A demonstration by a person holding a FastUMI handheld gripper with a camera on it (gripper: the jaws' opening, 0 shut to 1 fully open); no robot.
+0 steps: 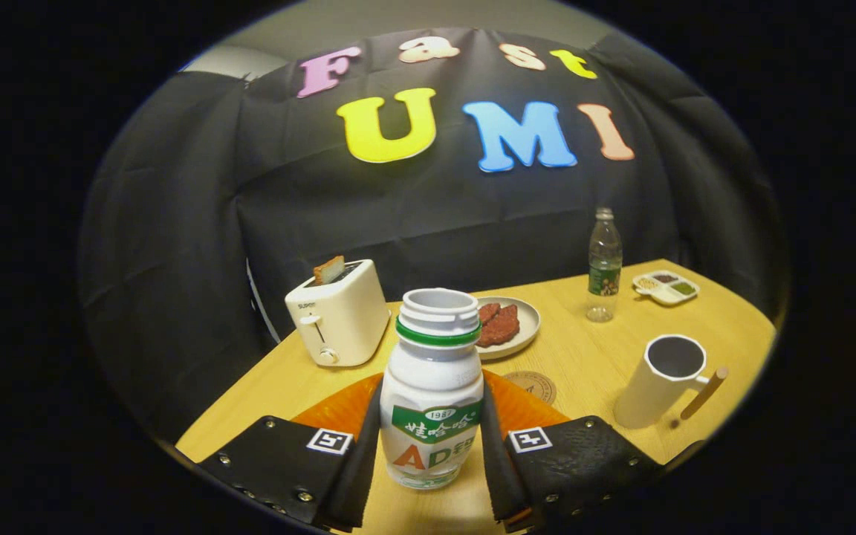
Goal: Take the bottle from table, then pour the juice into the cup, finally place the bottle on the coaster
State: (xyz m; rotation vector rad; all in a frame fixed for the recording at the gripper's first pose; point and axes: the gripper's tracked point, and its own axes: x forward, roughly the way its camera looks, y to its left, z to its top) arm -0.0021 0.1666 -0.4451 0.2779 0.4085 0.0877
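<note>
Fingers [429, 453] closed against both sides of the uncapped bottle [432, 386], held upright over the desk [591, 357], coaster [536, 384] just beyond to the right, bare wood around it, cup [658, 383] right, plate [521, 331] and toaster [339, 312] farther back

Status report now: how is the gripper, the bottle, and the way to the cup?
Gripper shut on bottle, uncapped, upright. Cup ahead, off to one side, nothing between. Coaster just beyond bottle, bare.

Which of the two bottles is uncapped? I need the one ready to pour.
The white bottle, held between the gripper jaws: its mouth is open. The clear bottle beyond the cup still has its cap.
</note>
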